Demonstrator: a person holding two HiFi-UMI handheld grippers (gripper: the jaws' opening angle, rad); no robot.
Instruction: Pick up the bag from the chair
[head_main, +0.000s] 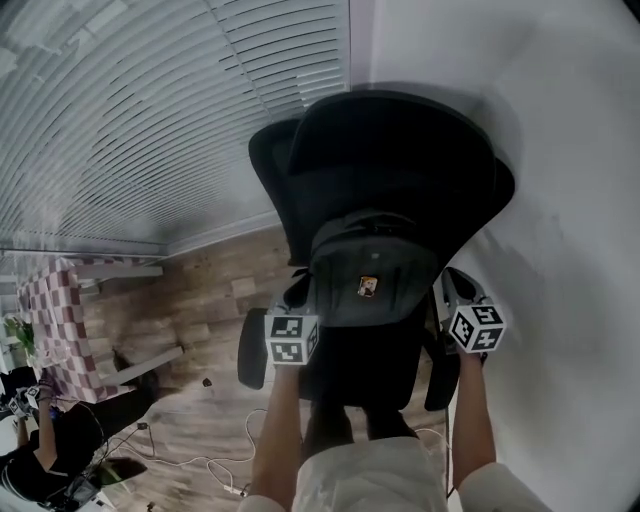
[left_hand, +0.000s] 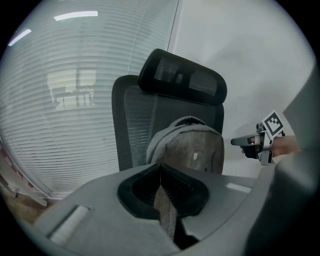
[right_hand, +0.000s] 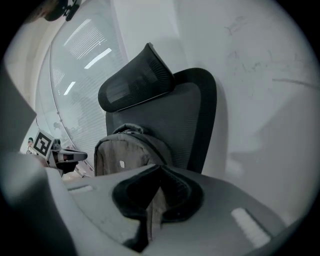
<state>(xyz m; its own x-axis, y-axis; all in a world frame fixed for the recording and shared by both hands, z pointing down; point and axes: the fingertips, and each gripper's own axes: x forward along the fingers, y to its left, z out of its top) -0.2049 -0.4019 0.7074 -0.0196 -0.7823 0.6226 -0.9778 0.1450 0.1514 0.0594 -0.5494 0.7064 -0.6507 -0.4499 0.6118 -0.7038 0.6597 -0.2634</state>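
Both pinched on a grey fabric strap (left_hand: 166, 216) each, my left gripper (left_hand: 163, 186), right gripper (right_hand: 154, 192), grey fabric backpack (head_main: 370, 262) upright on black mesh chair (head_main: 400, 150).

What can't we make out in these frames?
Base of bag on chair: gripper views, hidden by gripper bodies; head view, too dark.
Its badge: too small to read, all views.
The grey strip between fingers of left gripper and right gripper: held strap or bag seen through gap, unclear.

Bag (left_hand: 190, 150) base behind jaws, chair (head_main: 400, 160) seat largely under bag
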